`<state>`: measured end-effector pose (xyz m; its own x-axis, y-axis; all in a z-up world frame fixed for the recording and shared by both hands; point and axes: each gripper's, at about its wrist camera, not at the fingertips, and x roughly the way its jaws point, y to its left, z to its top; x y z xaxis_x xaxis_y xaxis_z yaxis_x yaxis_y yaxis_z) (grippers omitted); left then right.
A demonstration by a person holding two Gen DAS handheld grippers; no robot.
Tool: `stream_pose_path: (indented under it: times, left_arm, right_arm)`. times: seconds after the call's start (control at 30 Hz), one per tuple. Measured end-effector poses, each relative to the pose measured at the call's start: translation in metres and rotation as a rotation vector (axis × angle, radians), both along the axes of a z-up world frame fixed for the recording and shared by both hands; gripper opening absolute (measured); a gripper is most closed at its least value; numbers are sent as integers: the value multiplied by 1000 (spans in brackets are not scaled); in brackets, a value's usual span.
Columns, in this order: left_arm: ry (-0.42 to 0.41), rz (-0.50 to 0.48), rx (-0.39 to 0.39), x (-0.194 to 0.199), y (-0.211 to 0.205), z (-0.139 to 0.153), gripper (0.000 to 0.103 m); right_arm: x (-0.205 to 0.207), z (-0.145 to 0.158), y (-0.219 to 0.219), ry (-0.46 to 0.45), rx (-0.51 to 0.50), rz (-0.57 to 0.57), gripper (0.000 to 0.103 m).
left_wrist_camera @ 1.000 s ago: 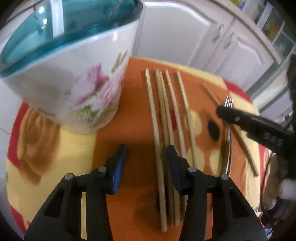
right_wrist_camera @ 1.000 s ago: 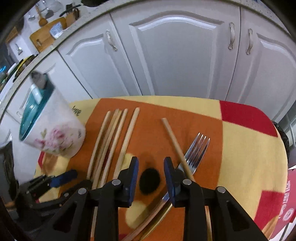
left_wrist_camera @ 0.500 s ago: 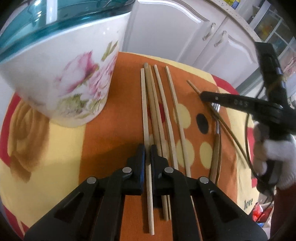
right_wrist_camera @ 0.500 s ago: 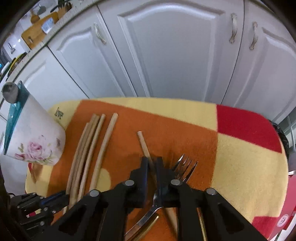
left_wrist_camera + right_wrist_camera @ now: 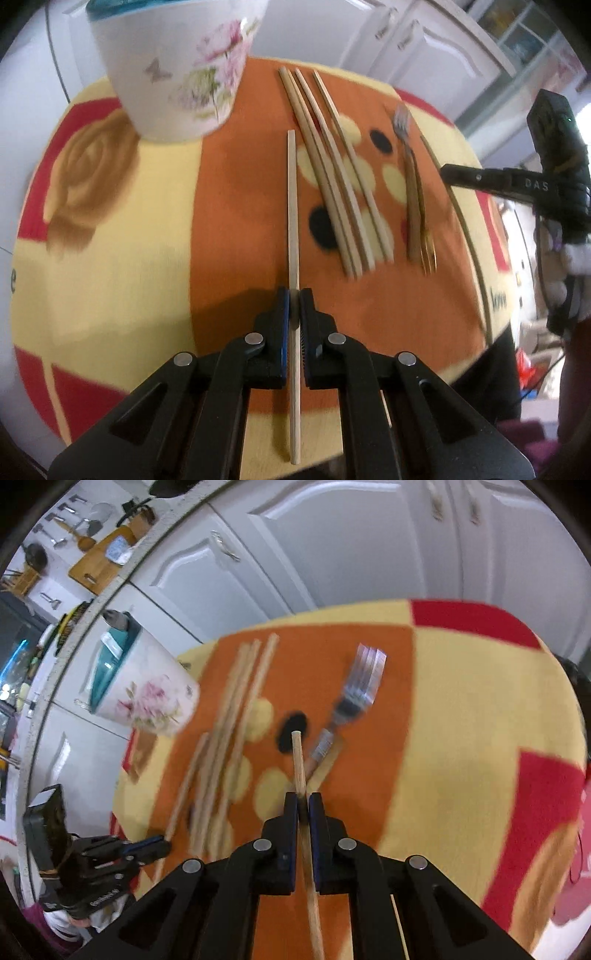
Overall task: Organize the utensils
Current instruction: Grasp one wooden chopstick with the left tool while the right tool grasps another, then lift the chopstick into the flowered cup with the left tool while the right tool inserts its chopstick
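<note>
My left gripper (image 5: pixel 293 295) is shut on a pale wooden chopstick (image 5: pixel 292 206), held above the cloth. Several more chopsticks (image 5: pixel 332 173) lie side by side on the orange patch, and a silver fork (image 5: pixel 410 173) lies to their right. A floral white cup with a teal rim (image 5: pixel 184 62) stands at the back left. My right gripper (image 5: pixel 303 801) is shut on another chopstick (image 5: pixel 298 760), lifted over the fork (image 5: pixel 354 694). The cup (image 5: pixel 144 690) and the lying chopsticks (image 5: pixel 229 720) show to its left.
A round table under a yellow, orange and red cloth (image 5: pixel 110 229) carries everything. White cabinet doors (image 5: pixel 332 546) stand close behind it. The right gripper's body (image 5: pixel 517 181) reaches in from the right edge of the left wrist view.
Both grippers went from open to shut, each on a chopstick. Both have since lifted their chopsticks off the cloth and pulled back from the cup.
</note>
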<state>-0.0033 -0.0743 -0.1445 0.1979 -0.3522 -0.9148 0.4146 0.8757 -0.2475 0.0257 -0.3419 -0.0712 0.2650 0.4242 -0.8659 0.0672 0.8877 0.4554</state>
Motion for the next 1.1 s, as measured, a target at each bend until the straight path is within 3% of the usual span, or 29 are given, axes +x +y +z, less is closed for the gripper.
stream_pose_path:
  times: [0.1, 0.2, 0.23, 0.33, 0.43, 0.57, 0.63, 0.7, 0.73, 0.87, 1.1]
  left_arm:
    - [7, -25, 13, -3, 0, 2, 4]
    - [-26, -5, 19, 8, -1, 7, 6]
    - [-33, 3, 17, 12, -1, 9, 9]
    - [-71, 18, 0, 29, -9, 14, 32]
    - [-103, 27, 23, 47, -20, 11, 35]
    - [-113, 20, 66, 67, -37, 2, 35]
    - [-133, 10, 94, 74, -44, -3, 34]
    - [-162, -4, 117, 77, -47, -3, 17]
    - [-161, -11, 104, 78, -47, -3, 4]
    - [-107, 11, 16, 76, -31, 5, 4]
    - [-189, 57, -125, 52, 12, 68, 4]
  right_arm:
    - [-5, -11, -7, 47, -46, 0, 6]
    - [-6, -12, -11, 44, -42, -28, 18]
    - [-5, -9, -10, 35, -51, -25, 25]
    - [3, -7, 0, 19, -95, 7, 27]
    - [7, -9, 9, 8, -159, 39, 26]
    - [9, -13, 10, -19, -174, 47, 6]
    - [9, -9, 9, -25, -154, 45, 5]
    - [6, 0, 6, -47, -130, 37, 5]
    - [4, 7, 4, -62, -105, 28, 5]
    - [-4, 35, -3, -121, -50, 14, 5]
    - [-15, 97, -1, -265, 34, 12, 5]
